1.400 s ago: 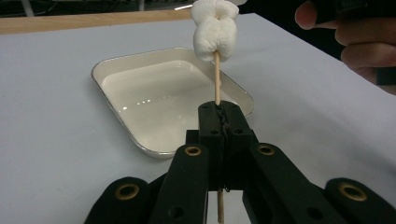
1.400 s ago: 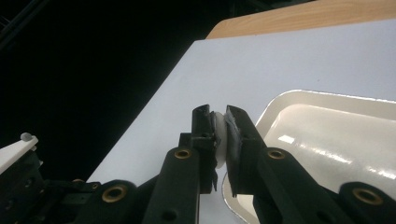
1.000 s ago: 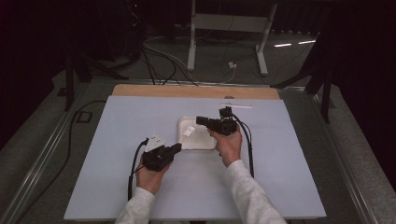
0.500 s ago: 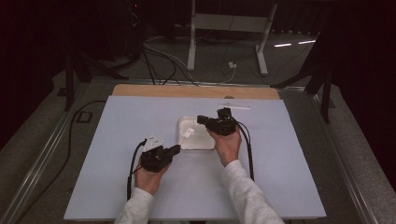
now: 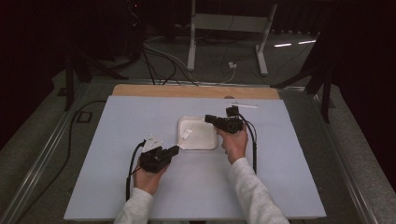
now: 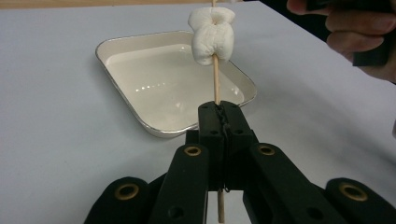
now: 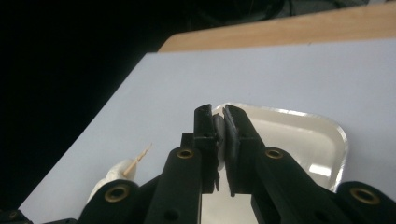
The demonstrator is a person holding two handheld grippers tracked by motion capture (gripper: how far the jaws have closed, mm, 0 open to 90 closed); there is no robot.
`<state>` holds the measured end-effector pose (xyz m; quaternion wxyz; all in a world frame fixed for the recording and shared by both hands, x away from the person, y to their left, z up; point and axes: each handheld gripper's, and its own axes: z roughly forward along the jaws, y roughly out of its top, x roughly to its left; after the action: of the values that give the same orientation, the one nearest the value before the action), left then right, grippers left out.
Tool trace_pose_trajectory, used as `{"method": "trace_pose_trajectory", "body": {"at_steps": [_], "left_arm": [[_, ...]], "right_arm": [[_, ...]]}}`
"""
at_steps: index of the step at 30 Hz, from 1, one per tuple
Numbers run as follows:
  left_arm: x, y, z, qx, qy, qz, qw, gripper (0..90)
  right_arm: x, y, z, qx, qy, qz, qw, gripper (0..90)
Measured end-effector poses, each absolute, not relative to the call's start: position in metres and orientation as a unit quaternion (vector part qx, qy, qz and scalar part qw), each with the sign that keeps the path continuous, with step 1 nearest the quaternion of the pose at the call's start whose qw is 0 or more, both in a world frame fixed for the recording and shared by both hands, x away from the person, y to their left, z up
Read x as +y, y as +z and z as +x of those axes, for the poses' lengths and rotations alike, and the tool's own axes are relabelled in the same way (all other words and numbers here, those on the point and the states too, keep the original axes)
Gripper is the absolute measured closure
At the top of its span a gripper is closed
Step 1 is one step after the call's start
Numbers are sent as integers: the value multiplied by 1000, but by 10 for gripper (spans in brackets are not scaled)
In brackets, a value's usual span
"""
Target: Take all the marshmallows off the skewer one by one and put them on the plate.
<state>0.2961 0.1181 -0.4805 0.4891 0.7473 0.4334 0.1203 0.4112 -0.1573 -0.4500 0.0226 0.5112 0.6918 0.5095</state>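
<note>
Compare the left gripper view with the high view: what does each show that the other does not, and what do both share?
Left gripper view alone: the left gripper shut on a wooden skewer, with the marshmallows speared on it seen as two pieces. High view alone: both forearms, the trailing cables, the floor beyond the table. Both: the white tray, marshmallows and the right hand.

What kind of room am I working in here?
Probably a lab or recording studio, not a kitchen: a pale work board on a grey carpeted floor, loose cables, a metal stand frame, dark surroundings.

Dim room, dark surround, soft glare in tray (image 6: 140,70), slight blur
</note>
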Motion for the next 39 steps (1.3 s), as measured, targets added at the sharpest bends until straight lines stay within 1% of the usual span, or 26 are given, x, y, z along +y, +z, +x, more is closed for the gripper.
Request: {"method": "trace_pose_trajectory", "body": {"at_steps": [3,5,6,9,10,13,15,16,17,24,31,39], "left_arm": [[118,-481,297,435,121,748,487,900],[119,-481,297,436,121,747,488,900],[119,-481,297,436,122,746,488,900],[119,-482,298,437,121,747,486,900],[118,-483,298,437,121,748,485,900],[118,-483,299,439,122,748,483,900],[118,-484,299,440,123,747,482,900],[118,-484,300,440,123,747,482,900],[118,-485,300,441,123,746,483,900],[119,-486,301,447,124,743,482,900],[119,-486,301,447,126,742,484,900],[118,-486,301,445,126,743,484,900]], "right_arm": [[-156,-454,413,693,505,515,16,838],[-154,-461,417,695,495,521,9,805],[-154,-463,418,695,494,523,5,740],[-152,-469,420,697,484,530,-1,617],[-152,-469,420,697,484,530,-1,617],[-150,-472,421,701,474,532,-6,514],[-150,-472,421,700,478,531,-16,463],[-150,-472,421,700,478,531,-16,463],[-150,-471,420,699,483,527,-23,419],[-147,-468,415,702,495,511,-46,378],[-140,-461,407,705,511,488,-69,363],[-137,-460,405,697,519,487,-83,325]]}}
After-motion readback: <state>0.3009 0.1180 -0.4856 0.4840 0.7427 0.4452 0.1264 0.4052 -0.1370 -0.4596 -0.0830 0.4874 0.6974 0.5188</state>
